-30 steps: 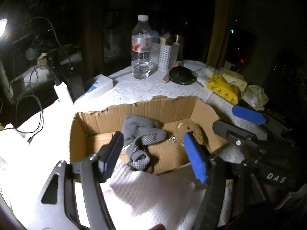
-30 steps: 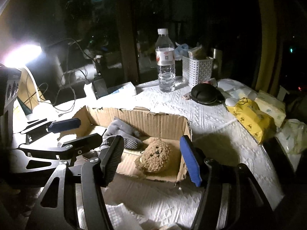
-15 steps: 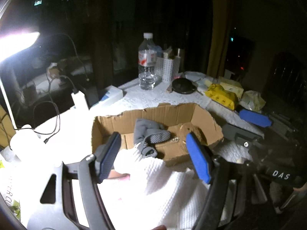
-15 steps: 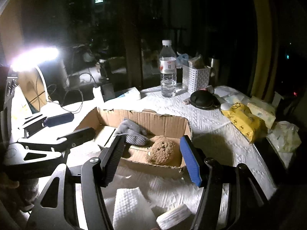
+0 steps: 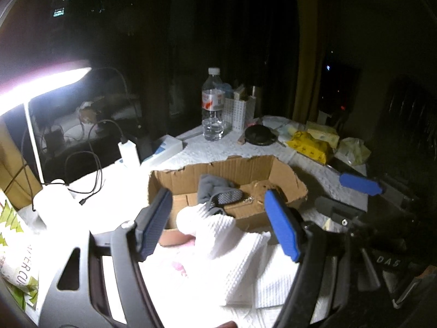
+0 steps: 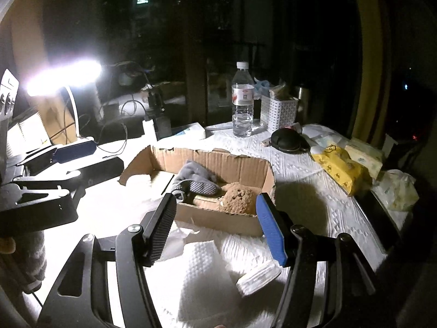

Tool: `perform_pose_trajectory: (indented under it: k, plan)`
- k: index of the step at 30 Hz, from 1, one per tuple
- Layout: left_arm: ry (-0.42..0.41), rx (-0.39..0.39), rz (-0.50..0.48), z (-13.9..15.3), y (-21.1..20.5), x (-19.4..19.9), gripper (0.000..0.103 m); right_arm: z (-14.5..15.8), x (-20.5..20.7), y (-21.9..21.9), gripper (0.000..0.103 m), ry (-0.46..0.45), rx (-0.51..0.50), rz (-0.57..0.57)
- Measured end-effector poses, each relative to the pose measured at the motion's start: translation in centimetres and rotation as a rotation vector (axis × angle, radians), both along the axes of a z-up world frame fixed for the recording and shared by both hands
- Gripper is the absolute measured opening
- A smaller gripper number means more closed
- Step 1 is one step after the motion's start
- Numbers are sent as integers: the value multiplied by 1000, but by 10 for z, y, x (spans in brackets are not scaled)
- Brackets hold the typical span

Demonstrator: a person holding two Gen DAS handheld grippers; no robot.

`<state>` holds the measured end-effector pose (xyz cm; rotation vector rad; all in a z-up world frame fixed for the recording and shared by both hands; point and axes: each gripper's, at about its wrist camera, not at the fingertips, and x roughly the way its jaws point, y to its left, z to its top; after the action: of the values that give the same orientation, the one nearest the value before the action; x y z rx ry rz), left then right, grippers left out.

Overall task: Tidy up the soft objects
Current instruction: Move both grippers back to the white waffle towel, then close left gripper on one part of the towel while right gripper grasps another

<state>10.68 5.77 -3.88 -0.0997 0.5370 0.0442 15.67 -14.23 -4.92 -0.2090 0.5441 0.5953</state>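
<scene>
A torn cardboard box [image 5: 240, 168] stands on the white-covered table, just beyond both grippers. In it lie a grey sock with a dotted sole [image 6: 195, 181] [image 5: 215, 188] and a brown plush ball [image 6: 237, 201], which the left wrist view hardly shows. My left gripper [image 5: 218, 225] is open, back from the box's near wall, above a crumpled white towel [image 5: 224, 240] and not touching it. My right gripper [image 6: 215, 229] is open too, with nothing between its pads, hanging over folded white towels [image 6: 202, 270] in front of the box [image 6: 218, 220].
Behind the box stand a water bottle [image 6: 242, 104], a white basket [image 6: 278, 112], a black round pouch [image 6: 288, 140] and yellow packs [image 6: 341, 168]. A bright lamp [image 6: 62, 78], cables and a charger [image 5: 128, 154] fill the left side. A round white pad [image 6: 259, 273] lies near my right gripper.
Both grippers have drawn back and risen from the box, which now looks smaller and farther. White towels in front of the box have come into view. Sock and plush stay inside.
</scene>
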Motion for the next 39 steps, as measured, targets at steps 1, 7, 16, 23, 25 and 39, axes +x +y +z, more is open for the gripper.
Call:
perform_pose_trajectory:
  k: [1,7,16,23,25,39]
  plan:
    - [-3,2,1,0,0,-2,72,0,-3,0,64,-2,0,0]
    - [3,8,11,-7,5,-10,72,-5,-13,-3,64,5,2,-1]
    - [94,-29,29,-44,12,0,72,-25,-16,-7,64,45,-6,5]
    - [179,-53,8,-78,6,13,72,-44,-16,-10,64,87,-11,38]
    - [187,-46,-6,-83,2,15,72,-51,-16,-10,64,102,-16,48]
    - [218,1,-57,-100,-12,19,34,-88,-15,-2,49,184,-39,101]
